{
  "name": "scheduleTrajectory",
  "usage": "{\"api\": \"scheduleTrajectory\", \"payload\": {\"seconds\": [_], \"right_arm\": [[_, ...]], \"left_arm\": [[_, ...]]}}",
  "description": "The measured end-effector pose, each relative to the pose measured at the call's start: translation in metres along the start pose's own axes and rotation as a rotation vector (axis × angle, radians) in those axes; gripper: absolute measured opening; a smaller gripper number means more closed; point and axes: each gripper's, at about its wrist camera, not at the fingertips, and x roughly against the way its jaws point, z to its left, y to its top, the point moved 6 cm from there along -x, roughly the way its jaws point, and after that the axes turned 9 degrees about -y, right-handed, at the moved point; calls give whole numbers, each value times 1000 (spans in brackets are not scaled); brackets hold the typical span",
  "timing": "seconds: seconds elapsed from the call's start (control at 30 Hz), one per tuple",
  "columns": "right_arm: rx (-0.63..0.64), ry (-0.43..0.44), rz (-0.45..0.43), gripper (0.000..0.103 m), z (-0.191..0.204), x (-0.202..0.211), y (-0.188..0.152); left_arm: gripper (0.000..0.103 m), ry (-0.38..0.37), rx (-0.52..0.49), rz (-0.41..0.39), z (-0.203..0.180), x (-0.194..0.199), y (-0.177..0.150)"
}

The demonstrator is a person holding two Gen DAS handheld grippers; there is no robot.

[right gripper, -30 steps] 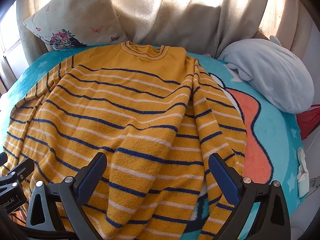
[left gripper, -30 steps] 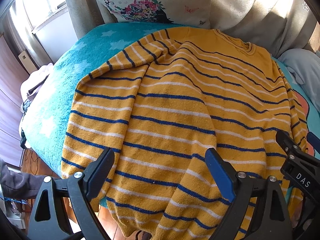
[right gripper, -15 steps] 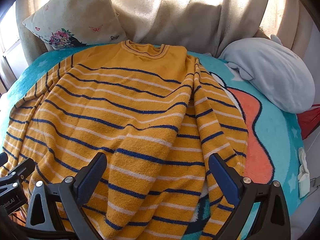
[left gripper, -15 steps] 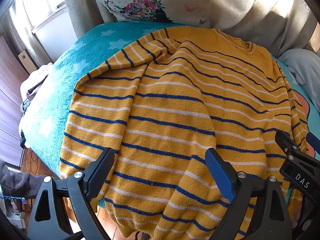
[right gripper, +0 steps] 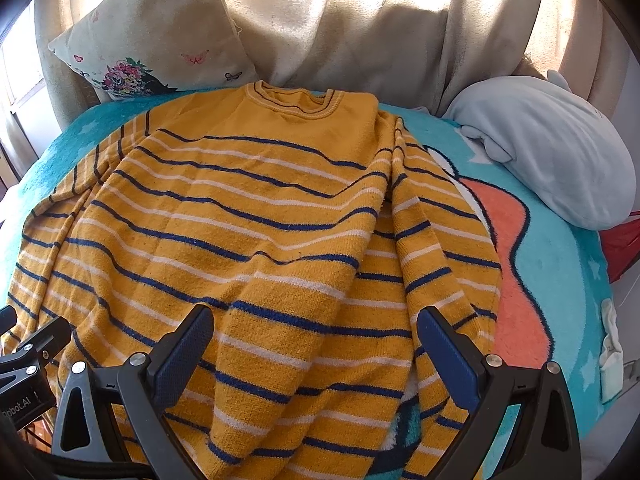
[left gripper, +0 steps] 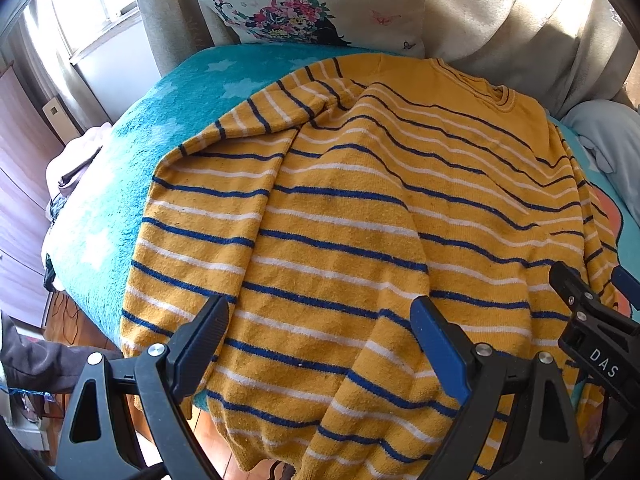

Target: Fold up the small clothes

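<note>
Looking forward along the left gripper (left gripper: 320,344), the left wrist view shows both dark-padded fingers (left gripper: 200,340) spread wide apart, holding nothing. They hover above the lower hem area of the mustard-yellow knit sweater with navy and white stripes (left gripper: 352,216). This sweater lies flat, collar away from the fingers, on the turquoise fleece blanket with pale stars (left gripper: 132,152); its hem hangs over the blanket's near edge between and below the fingers. One sleeve lies folded down beyond the left finger. Beyond the right finger, part of the right gripper (left gripper: 592,332) is visible, with "DAS" printed in white on it. A cream cushion with floral and butterfly print (left gripper: 304,4) stands well beyond the fingertips.

From the right wrist view, the right gripper (right gripper: 316,344) also hovers with fingers (right gripper: 448,356) wide apart and empty, above the sweater (right gripper: 256,216) near its hem. Past the right finger lies a pale grey-blue plush pillow (right gripper: 552,160). Beside the left finger, the left gripper's body (right gripper: 28,360) carries lettering reading partly "obot.AI".
</note>
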Motion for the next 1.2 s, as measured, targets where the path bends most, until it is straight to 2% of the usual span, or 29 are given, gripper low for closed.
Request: {"api": "scheduleTrajectory", "payload": {"seconds": [0.2, 0.37, 0.47, 0.53, 0.6, 0.67, 0.8, 0.87, 0.9, 1.0, 1.17, 1.2], "right_arm": [[9, 30, -6, 103, -3, 0, 0], [4, 76, -55, 102, -16, 12, 10], [-13, 117, -118, 98, -40, 26, 22], [-45, 140, -143, 96, -70, 31, 31], [-109, 168, -121, 93, -104, 27, 34], [-194, 192, -40, 86, -145, 10, 30], [-242, 182, 42, 82, -183, -10, 18], [-230, 228, 73, 82, -181, -13, 9], [-196, 269, 89, 82, -173, -13, 4], [-104, 317, 101, 82, -156, -8, -10], [-57, 328, 157, 82, -128, -25, -30], [-47, 323, 160, 71, -121, -32, -31]], "left_arm": [[92, 20, 10, -2, -5, 4, -1], [92, 39, 24, -12, -11, 8, 0], [92, 49, 36, -31, -14, 12, -1], [92, 49, 54, -42, -15, 15, 0], [92, 52, 72, -43, -15, 16, -1], [92, 58, 90, -44, -16, 17, -4], [92, 67, 107, -28, -22, 14, -9], [92, 76, 101, -18, -28, 12, -12], [92, 80, 97, -17, -30, 12, -13], [92, 96, 82, -11, -38, 12, -17], [92, 103, 72, 10, -49, 6, -22], [92, 105, 69, 13, -51, 5, -22]]}}
